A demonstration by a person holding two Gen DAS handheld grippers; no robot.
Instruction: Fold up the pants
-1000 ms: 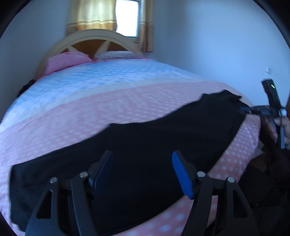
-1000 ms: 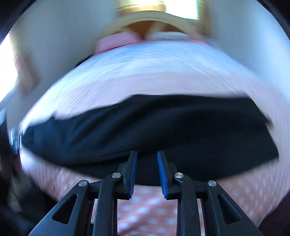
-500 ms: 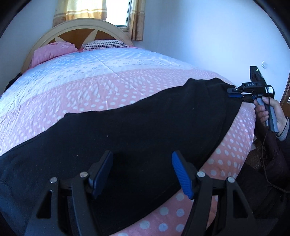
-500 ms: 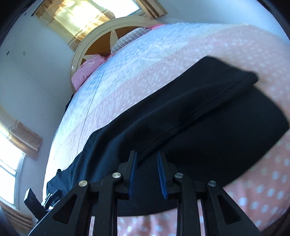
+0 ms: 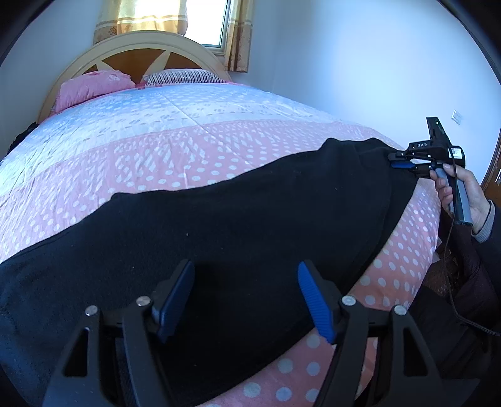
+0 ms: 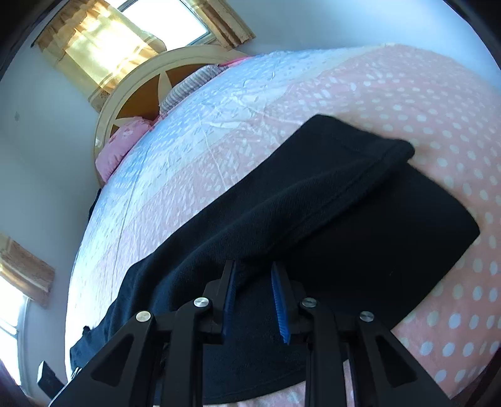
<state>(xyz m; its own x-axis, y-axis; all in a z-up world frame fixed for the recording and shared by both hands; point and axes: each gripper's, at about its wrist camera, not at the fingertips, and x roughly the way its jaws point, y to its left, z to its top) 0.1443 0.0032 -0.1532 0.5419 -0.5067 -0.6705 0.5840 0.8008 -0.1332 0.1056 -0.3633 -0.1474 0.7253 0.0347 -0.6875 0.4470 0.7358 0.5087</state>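
Observation:
Black pants [image 5: 238, 225] lie stretched left to right across the near end of the pink dotted bedspread [image 5: 156, 162]. My left gripper [image 5: 244, 297] hovers open just over their near middle, with nothing between its blue pads. At the pants' right end my right gripper [image 5: 399, 160] is held by a hand [image 5: 466, 194], its jaws nipped on the top layer's edge. In the right wrist view, a raised fold of the pants [image 6: 313, 194] runs up into my right gripper [image 6: 254, 296], whose pads stand a narrow gap apart with dark cloth between them. One leg lies over the other.
A pink pillow [image 5: 94, 87] and a striped pillow [image 5: 184, 76] lie by the arched headboard [image 5: 141, 53], under a curtained window [image 5: 203, 18]. A white wall runs along the bed's right side. The person's dark clothing [image 5: 463, 297] stands at the bed's near right corner.
The pants have come down and spread flatter on the bed. The right gripper has stayed at their right end with its gap unchanged, rolling sideways. The left gripper has stayed open.

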